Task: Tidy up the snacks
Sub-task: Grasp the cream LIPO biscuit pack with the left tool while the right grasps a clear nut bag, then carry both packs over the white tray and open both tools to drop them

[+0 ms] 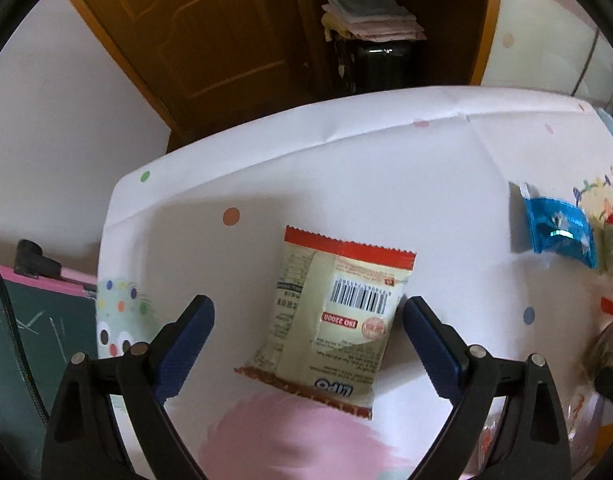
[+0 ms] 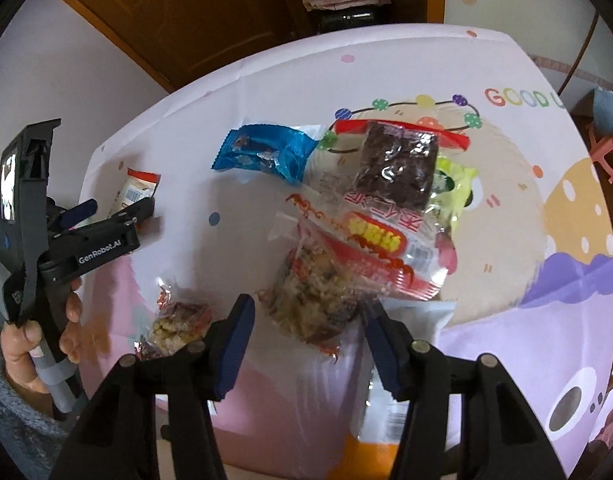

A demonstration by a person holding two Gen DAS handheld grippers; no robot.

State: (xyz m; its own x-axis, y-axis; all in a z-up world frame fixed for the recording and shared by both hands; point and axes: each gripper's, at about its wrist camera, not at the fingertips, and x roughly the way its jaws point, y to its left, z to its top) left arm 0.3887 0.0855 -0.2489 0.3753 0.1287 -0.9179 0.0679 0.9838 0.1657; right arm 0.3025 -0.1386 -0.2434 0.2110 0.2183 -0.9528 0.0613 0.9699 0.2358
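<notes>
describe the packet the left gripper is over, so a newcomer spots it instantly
On the white dotted tablecloth, look at the bare left part, away from the snack pile. The cream packet lies alone between the open fingers of the left hand-held gripper. Unlike the blue packet nearby, it has red serrated ends and shows a barcode.

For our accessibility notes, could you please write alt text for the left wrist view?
The open left claw hovers over a cream snack packet with red crimped ends, which lies barcode-up between its blue-padded fingers on a white dotted tablecloth. A shiny blue foil packet lies farther right; a brown wooden cabinet stands behind.
</notes>
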